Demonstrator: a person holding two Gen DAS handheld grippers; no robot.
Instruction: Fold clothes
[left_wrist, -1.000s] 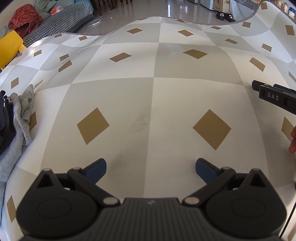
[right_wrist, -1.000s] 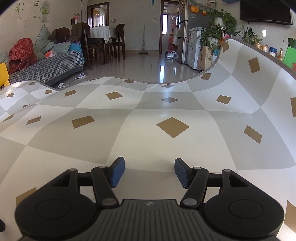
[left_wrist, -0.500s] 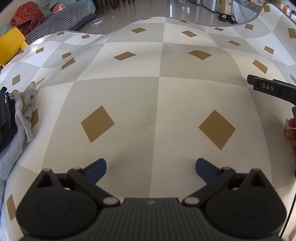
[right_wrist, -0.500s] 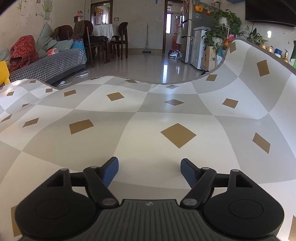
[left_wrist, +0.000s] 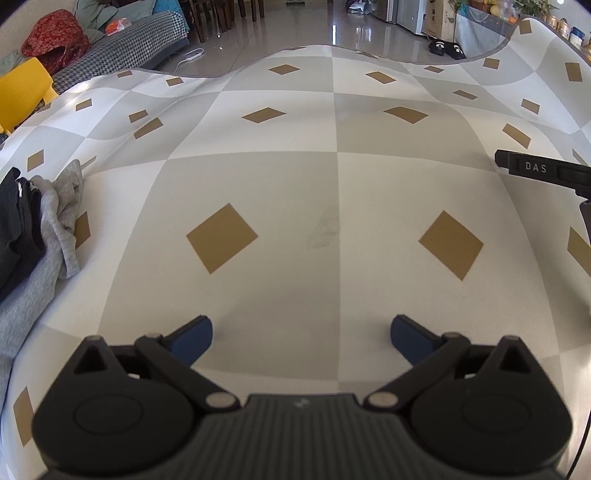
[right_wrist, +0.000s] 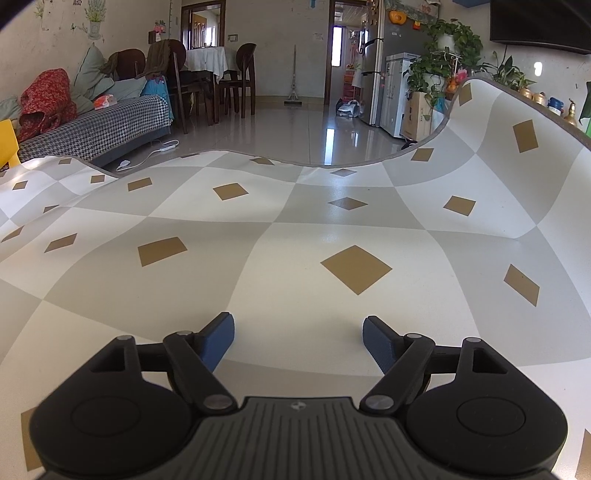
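A crumpled grey garment (left_wrist: 48, 240) lies at the left edge of the left wrist view, with a black garment (left_wrist: 16, 225) heaped against it. My left gripper (left_wrist: 301, 334) hangs open over the bare checked mat (left_wrist: 295, 192), well to the right of the clothes, nothing between its blue pads. A black part of the other gripper marked DAS (left_wrist: 543, 170) pokes in from the right edge. In the right wrist view my right gripper (right_wrist: 298, 334) stands over the mat (right_wrist: 295, 258) with its jaws opening and nothing between them. No clothes show in that view.
The mat's far edge (right_wrist: 258, 157) curls up, and its right side (right_wrist: 517, 122) rises steeply. Beyond it lie a shiny tiled floor, a houndstooth sofa (right_wrist: 92, 125), a yellow chair (left_wrist: 22, 92), dining chairs and potted plants (right_wrist: 443, 59).
The right gripper's jaws have spread wider. The left wrist view has shifted, so the clothes sit further into the picture and the gripper marked DAS sits nearer the right edge.
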